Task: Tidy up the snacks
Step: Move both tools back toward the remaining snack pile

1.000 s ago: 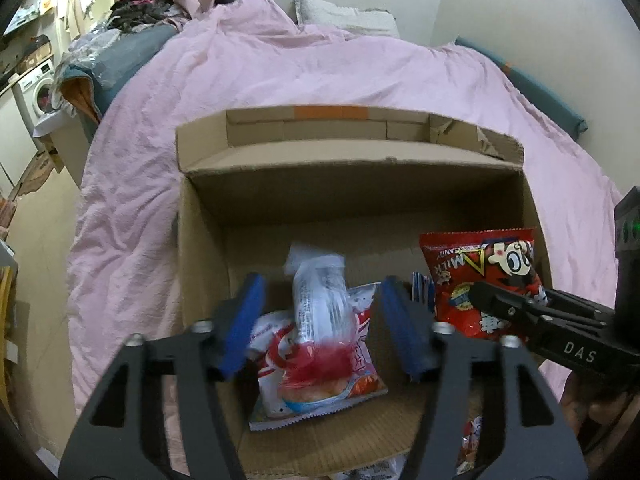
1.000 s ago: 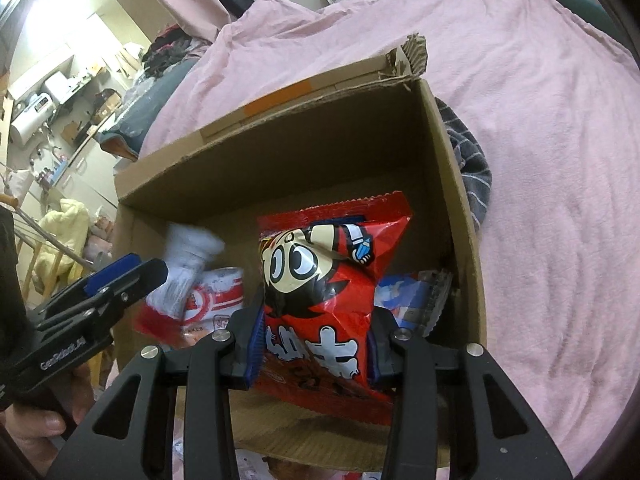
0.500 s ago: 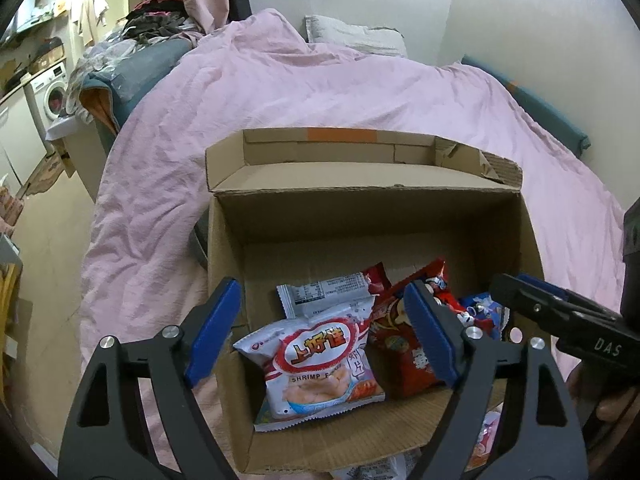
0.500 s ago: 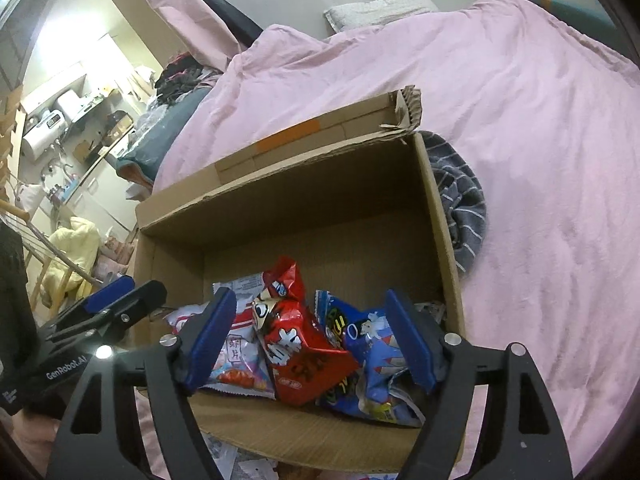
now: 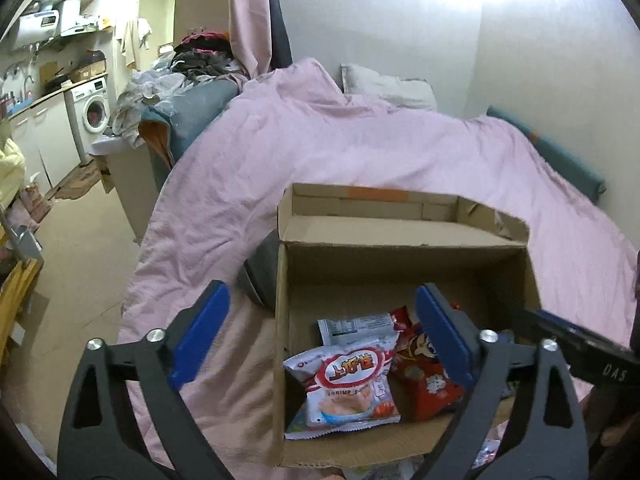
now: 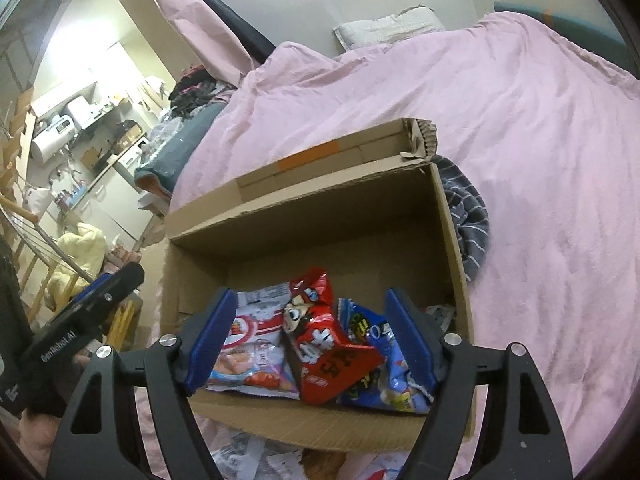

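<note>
An open cardboard box (image 5: pixel 404 256) sits on a bed covered with a pink duvet (image 5: pixel 360 148), its far flap folded back and marked with a strip of orange tape (image 6: pixel 308 156). On the box floor, at the near end, lie the snacks: a white shrimp cracker bag (image 5: pixel 348 384) on the left, a red snack bag with a cartoon face (image 6: pixel 324 340) propped in the middle, and a blue snack bag (image 6: pixel 376 364) on the right, each touching its neighbour. The left tongs (image 5: pixel 324 344) are spread wide with blue pads; their jaws have just been opening further, and nothing is pinched between them, with one pad over the duvet outside the box's left wall and the other over the red bag. The right tongs (image 6: pixel 312 340) are also spread above the snacks, gripping nothing, their jaws widened within the last second. A dark striped cloth (image 6: pixel 468 224) lies on the duvet against the box's right wall. More wrappers (image 6: pixel 256 456) lie on the bed just in front of the box. A washing machine (image 5: pixel 94 106) stands in the room's far left.
</note>
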